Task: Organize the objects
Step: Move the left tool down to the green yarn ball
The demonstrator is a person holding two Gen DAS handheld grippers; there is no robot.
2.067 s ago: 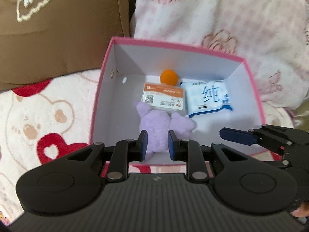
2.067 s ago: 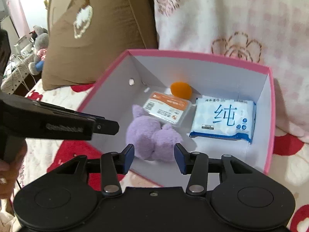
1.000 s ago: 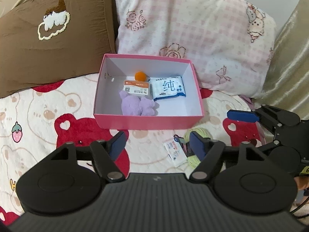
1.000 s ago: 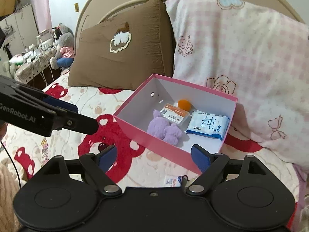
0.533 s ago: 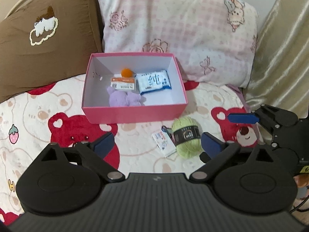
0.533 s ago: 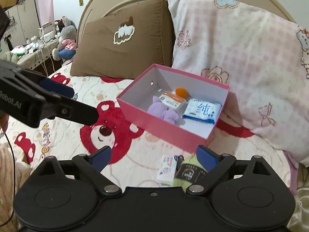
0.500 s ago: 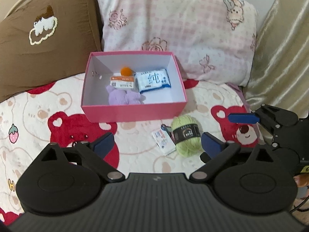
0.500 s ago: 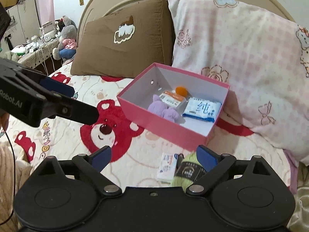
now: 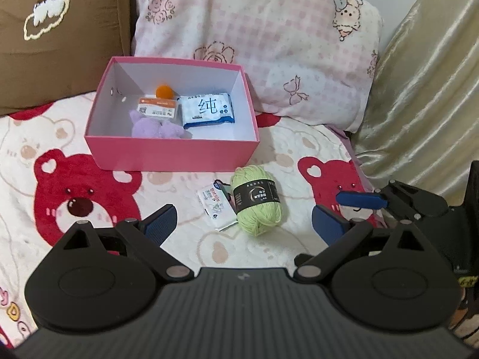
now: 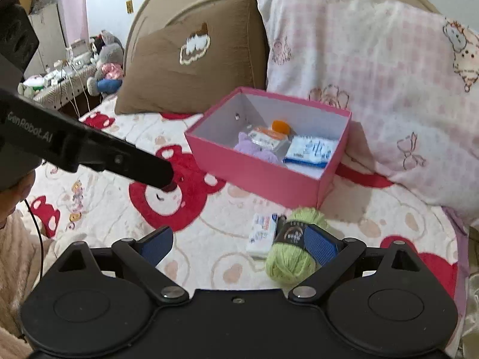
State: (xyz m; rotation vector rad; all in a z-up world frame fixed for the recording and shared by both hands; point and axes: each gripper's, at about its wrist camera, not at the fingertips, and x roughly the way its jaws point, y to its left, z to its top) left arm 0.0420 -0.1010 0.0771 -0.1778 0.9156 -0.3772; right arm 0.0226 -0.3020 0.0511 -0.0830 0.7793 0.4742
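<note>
A pink box [image 9: 170, 152] [image 10: 257, 170] stands on the bear-print blanket. It holds a purple plush [image 9: 157, 128], an orange ball [image 9: 163, 90], an orange-and-white card packet [image 9: 157, 109] and a blue-and-white wipes pack [image 9: 208, 110]. In front of the box lie a green yarn ball [image 9: 257, 200] [image 10: 295, 251] with a black band and a small white packet [image 9: 217, 206] [image 10: 262, 233]. My left gripper [image 9: 244, 223] hangs open just short of the yarn, holding nothing. My right gripper [image 10: 239, 243] is open too; its right finger overlaps the yarn in view, with nothing gripped.
A brown pillow [image 9: 60, 30] and a pink checked pillow [image 9: 269, 45] lean behind the box. A gold curtain [image 9: 419, 89] hangs at the right. The other gripper's fingers [image 9: 359, 200] show at right; a cluttered side table with toys [image 10: 89, 62] stands far left.
Both grippers have pulled back from the box and spread their jaws wide. The yarn ball and small packet have come into view and now sit close in front of the fingers.
</note>
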